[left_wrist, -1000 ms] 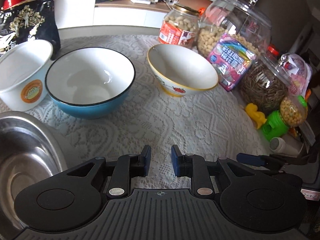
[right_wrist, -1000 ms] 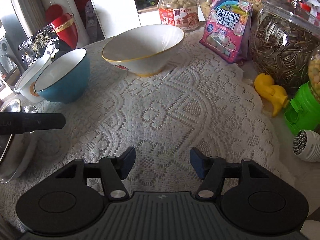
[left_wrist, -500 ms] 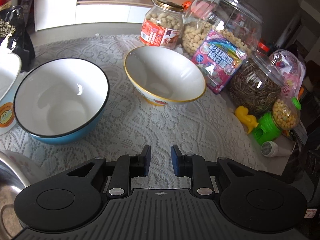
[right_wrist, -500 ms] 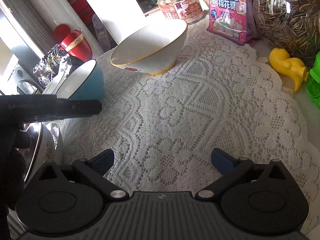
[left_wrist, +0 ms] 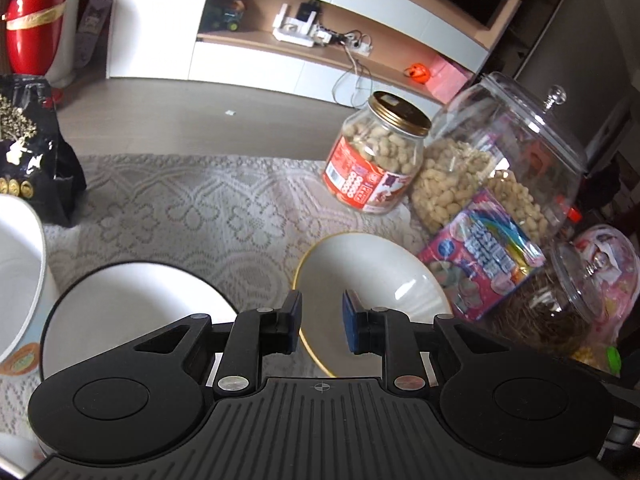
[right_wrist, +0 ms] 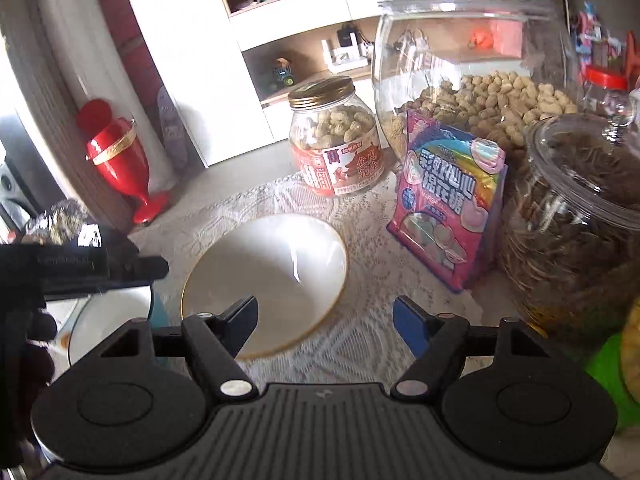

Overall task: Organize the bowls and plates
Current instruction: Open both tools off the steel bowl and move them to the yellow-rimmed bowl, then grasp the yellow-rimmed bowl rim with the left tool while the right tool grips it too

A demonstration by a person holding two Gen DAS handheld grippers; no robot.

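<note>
Right wrist view: our right tongs [right_wrist: 324, 314], just narrowed, and narrow left tongs [left_wrist: 320, 322] hold nothing; yellow-rimmed bowl [right_wrist: 264, 280] beside the blue bowl [left_wrist: 132, 320], unstacked.

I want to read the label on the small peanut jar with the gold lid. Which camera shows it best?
The right wrist view: the peanut jar stands upright and faces the camera, its red and white label in full view. In the left wrist view the same jar appears tilted by the lens and seen from above, so the label is turned away and harder to read.

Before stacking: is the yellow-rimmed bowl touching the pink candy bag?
Apart. The right wrist view shows bare lace between the yellow-rimmed bowl and the pink candy bag.
</note>
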